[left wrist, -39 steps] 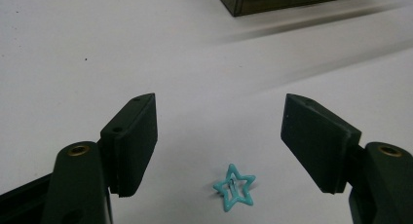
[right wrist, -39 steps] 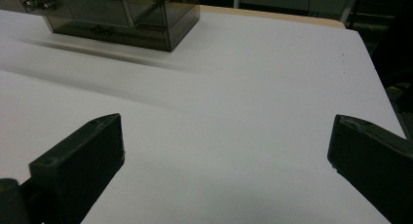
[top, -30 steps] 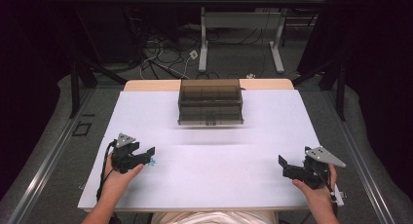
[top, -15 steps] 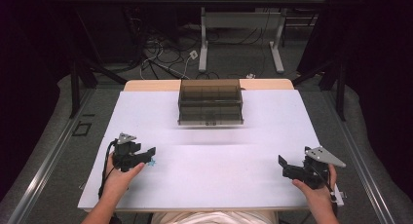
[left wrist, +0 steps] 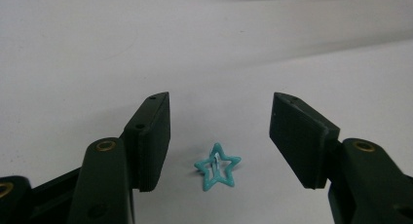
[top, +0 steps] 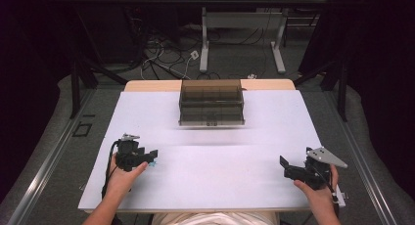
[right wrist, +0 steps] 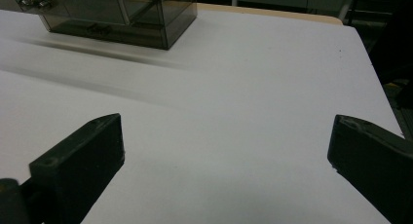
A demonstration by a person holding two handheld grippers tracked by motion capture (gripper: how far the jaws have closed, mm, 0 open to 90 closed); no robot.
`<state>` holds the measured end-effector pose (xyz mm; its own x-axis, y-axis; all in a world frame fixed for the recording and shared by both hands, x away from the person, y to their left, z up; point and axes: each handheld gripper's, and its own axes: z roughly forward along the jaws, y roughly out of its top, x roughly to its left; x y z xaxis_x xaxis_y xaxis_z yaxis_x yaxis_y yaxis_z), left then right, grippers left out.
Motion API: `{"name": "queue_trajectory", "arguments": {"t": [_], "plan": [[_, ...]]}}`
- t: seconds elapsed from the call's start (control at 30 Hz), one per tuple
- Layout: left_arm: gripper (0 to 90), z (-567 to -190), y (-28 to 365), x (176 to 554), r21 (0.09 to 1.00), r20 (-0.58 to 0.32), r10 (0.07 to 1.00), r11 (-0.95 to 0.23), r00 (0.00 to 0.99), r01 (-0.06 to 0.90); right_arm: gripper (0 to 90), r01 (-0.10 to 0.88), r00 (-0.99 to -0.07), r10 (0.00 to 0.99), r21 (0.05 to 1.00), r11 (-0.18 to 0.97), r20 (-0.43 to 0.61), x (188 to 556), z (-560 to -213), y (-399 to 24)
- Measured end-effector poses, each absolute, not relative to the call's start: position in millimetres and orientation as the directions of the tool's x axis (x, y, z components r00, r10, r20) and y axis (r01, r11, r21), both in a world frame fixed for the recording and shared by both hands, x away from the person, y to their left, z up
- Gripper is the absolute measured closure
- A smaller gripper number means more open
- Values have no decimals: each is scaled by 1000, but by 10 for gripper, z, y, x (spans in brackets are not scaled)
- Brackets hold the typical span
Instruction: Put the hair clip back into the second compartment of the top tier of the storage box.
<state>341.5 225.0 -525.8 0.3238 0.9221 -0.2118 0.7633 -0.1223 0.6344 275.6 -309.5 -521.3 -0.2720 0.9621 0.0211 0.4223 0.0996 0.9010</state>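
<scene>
Two grippers apart; teal star clip (left wrist: 217, 172) between left gripper (left wrist: 219, 136) fingers.

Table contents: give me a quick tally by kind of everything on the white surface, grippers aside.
Teal star-shaped hair clip: 1, lying between the open left gripper's jaws, untouched
Smoky translucent drawer organizer: 1, at the far edge of the table
Total: 2

You have a table (top: 161, 85) with a pale wood top under a white sheet (top: 220, 176). A smoky clear drawer organizer (top: 211, 102) stands at the sheet's far middle. Well nearer you and left of the organizer lies a small teal star clip (left wrist: 217, 166).
</scene>
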Motion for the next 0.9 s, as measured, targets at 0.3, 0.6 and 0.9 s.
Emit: {"name": "queue_trajectory", "arguments": {"t": [0.3,0.6,0.9], "plan": [[469,-5308,2217,3424,593,-218,922,-135,319,794,0,422,-276,961,901,101,22,2756,-5214,-3092],[475,-5335,2185,3430,561,-224,926,-133,304,817,0,426,-278,960,900,95,31,2756,-5215,-3086],[483,-5372,2193,3445,535,-238,930,-114,279,837,0,423,-280,960,901,97,28,2762,-5222,-3076]]}}
